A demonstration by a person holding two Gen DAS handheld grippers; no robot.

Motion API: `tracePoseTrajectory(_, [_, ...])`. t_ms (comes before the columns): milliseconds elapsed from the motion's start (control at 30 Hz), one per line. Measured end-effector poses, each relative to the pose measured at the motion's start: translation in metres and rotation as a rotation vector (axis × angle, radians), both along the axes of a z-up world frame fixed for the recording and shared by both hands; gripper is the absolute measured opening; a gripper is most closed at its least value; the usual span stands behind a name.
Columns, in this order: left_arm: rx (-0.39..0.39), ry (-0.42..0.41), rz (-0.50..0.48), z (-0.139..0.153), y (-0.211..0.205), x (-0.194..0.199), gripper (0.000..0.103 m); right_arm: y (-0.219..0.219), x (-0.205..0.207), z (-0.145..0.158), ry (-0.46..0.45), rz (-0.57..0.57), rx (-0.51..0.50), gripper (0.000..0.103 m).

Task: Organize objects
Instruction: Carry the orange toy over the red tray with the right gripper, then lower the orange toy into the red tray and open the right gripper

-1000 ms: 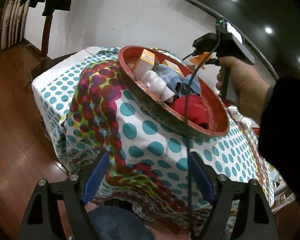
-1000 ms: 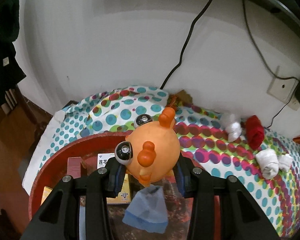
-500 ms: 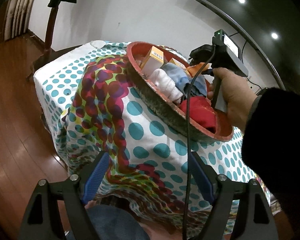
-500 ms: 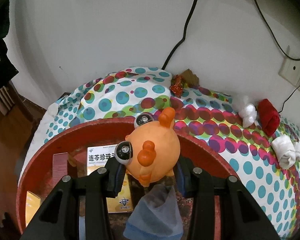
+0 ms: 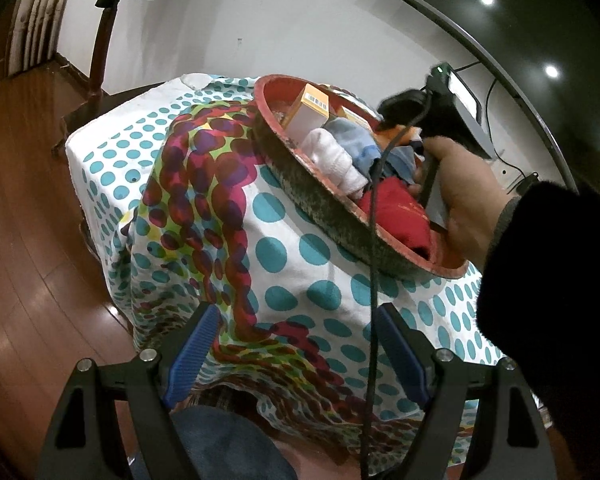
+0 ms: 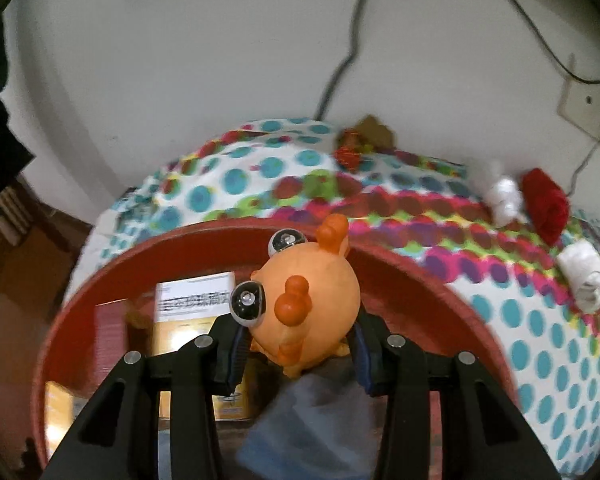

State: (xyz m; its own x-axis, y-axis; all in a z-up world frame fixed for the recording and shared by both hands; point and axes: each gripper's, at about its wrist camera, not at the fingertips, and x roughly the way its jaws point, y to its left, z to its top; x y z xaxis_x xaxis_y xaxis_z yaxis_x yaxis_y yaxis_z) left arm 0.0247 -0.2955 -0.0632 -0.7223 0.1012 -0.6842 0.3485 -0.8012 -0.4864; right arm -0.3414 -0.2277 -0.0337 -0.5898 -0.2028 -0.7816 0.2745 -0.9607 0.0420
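Note:
My right gripper (image 6: 300, 356) is shut on an orange round toy (image 6: 312, 312) with bulging eyes and holds it inside the red round basket (image 6: 432, 284), just above a blue-grey sock (image 6: 312, 428) and a white-and-yellow box (image 6: 196, 304). In the left wrist view the basket (image 5: 320, 216) holds boxes, white and blue socks (image 5: 336, 156) and a red cloth (image 5: 396, 220); the right hand (image 5: 460, 196) is over it. My left gripper (image 5: 296, 354) is open and empty, off the table's near edge.
The table wears a dotted cloth (image 5: 220, 200). Behind the basket lie a white sock roll (image 6: 504, 196), a red cloth roll (image 6: 548, 204), another white sock (image 6: 584, 272) and a small red-brown item (image 6: 356, 144). A cable hangs on the wall (image 6: 340, 64). Wooden floor lies to the left (image 5: 20, 200).
My right gripper has lowered the orange toy deeper into the basket. My left gripper has drifted slightly, staying open.

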Motion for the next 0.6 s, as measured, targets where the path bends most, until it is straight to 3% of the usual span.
tracePoseTrajectory(200, [0.003, -0.005, 0.001, -0.001, 0.0, -0.001, 0.083, -0.039, 0.012, 0.003, 0.016, 0.088, 0.036, 0.04])
tracePoseTrajectory(433, [0.003, -0.004, -0.003, -0.001, 0.0, -0.001, 0.083, -0.008, 0.003, 0.001, 0.0, 0.006, 0.027, 0.04])
tracePoseTrajectory(600, [0.002, -0.006, -0.004, -0.001, 0.001, -0.001, 0.083, -0.007, 0.004, 0.001, 0.006, 0.014, 0.023, 0.04])
